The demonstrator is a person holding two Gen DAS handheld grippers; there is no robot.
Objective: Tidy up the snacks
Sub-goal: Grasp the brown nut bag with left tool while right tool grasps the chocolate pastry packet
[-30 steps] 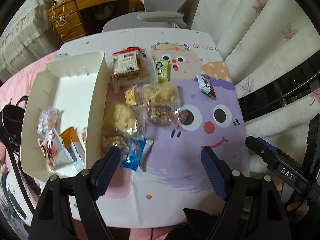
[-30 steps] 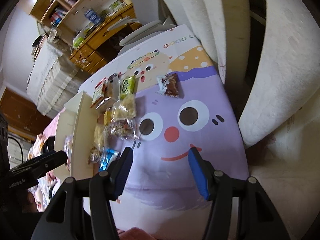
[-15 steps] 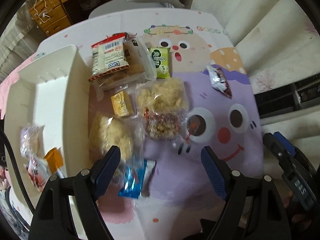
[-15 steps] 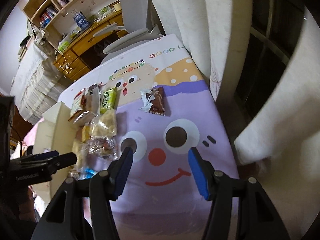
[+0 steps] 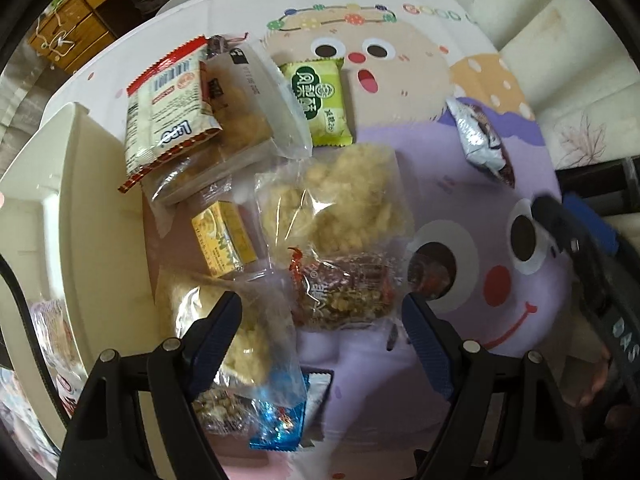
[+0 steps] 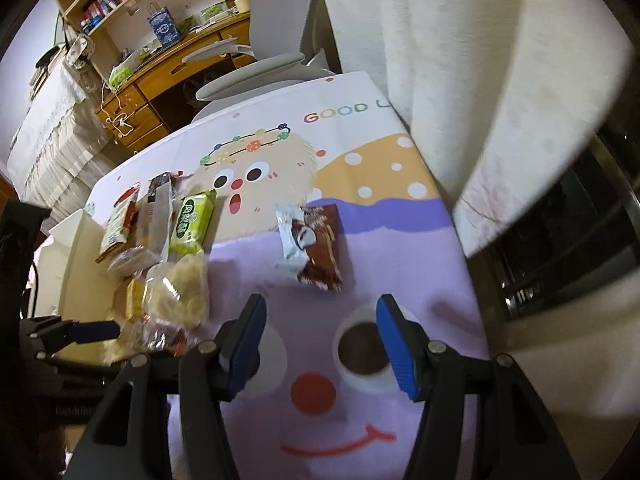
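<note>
Several snack packets lie on a cartoon tablecloth [image 5: 500,320] beside a white tray [image 5: 92,220]. My left gripper [image 5: 320,320] points down and is open just above a clear packet of nut brittle [image 5: 344,296], with a bag of pale puffs [image 5: 336,204] beyond it and a rice cake bag [image 5: 240,332] by the left finger. A green packet [image 5: 322,102], a red-edged packet [image 5: 168,104], a yellow packet [image 5: 224,240] and a blue wrapper [image 5: 280,424] lie around. My right gripper [image 6: 320,328] is open and empty, short of a brown and silver packet [image 6: 316,244].
The tray [image 6: 72,236] holds a few packets at its near end [image 5: 52,332]. A curtain [image 6: 460,80] hangs along the table's right edge. A grey chair [image 6: 256,68] and a wooden desk [image 6: 160,76] stand beyond the far edge. The right gripper's body [image 5: 580,248] shows in the left view.
My left gripper has sunk toward the snack pile, which now fills its view. The right gripper has moved forward over the tablecloth, closer to the brown packet. Both stay open.
</note>
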